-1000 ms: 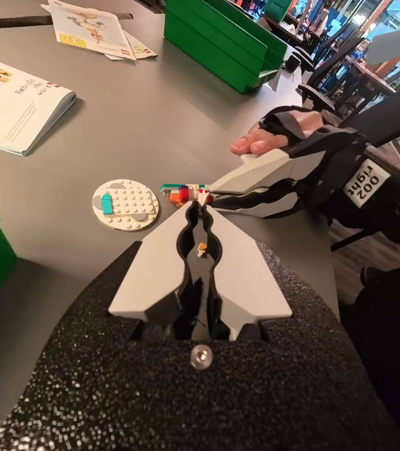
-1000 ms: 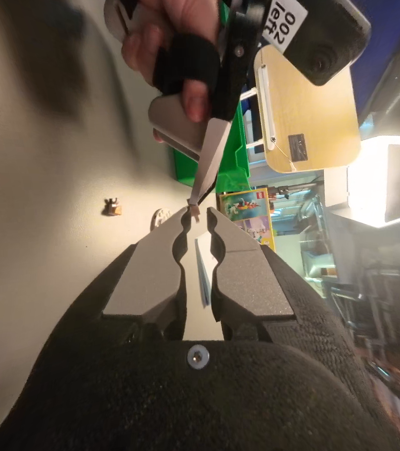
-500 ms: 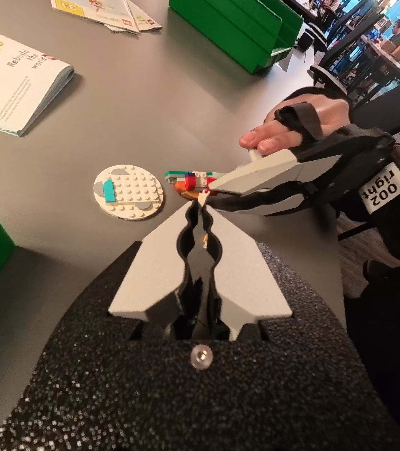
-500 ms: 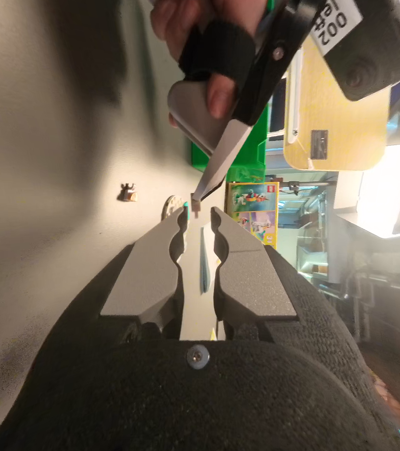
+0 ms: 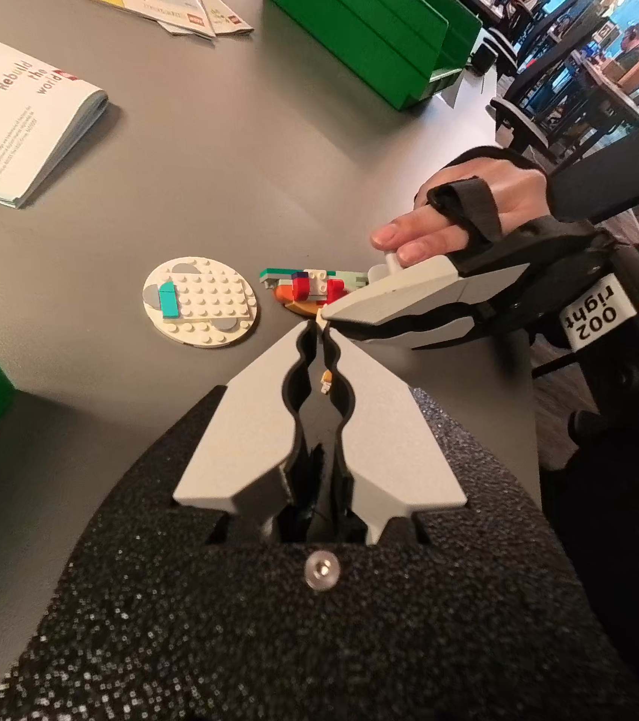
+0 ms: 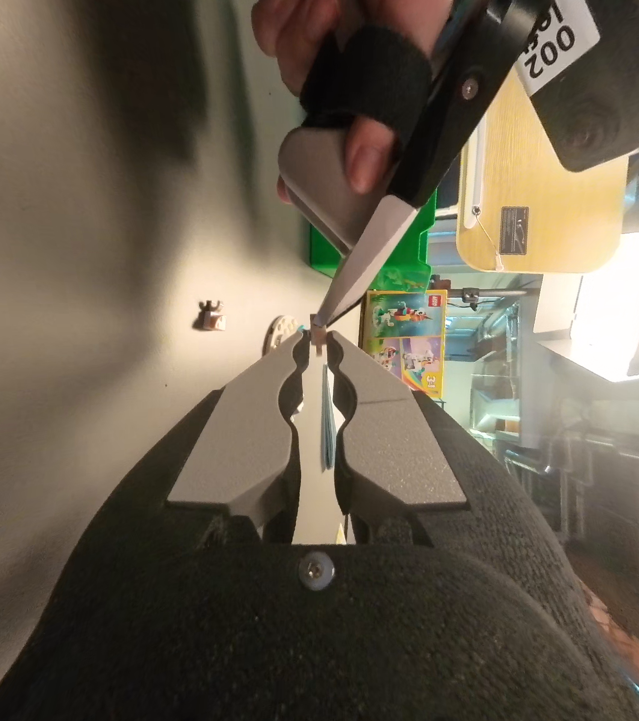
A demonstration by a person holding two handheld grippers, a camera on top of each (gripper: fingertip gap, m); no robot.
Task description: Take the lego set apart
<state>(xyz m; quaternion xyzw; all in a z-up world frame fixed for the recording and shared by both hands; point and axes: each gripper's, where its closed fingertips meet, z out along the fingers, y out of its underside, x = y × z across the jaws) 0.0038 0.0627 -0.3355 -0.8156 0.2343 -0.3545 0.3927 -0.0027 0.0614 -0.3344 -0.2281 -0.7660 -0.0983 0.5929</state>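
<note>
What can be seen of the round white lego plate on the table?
The round white lego plate lies flat on the grey table, studs up. A white rectangular plate sits across its middle, a small teal piece near one edge and smooth grey patches at three spots. Nothing grips it; the multicoloured lego cluster lies just beside it.

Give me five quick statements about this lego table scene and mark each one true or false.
1. The left gripper pinches a tiny pale piece at its fingertips. True.
2. The round white plate carries a teal brick. True.
3. The right gripper is clamped fully shut. False: its fingers stand slightly apart around the tiny piece.
4. The bins on the table are red. False: they are green.
5. A small brown piece lies alone on the table. True.
</note>
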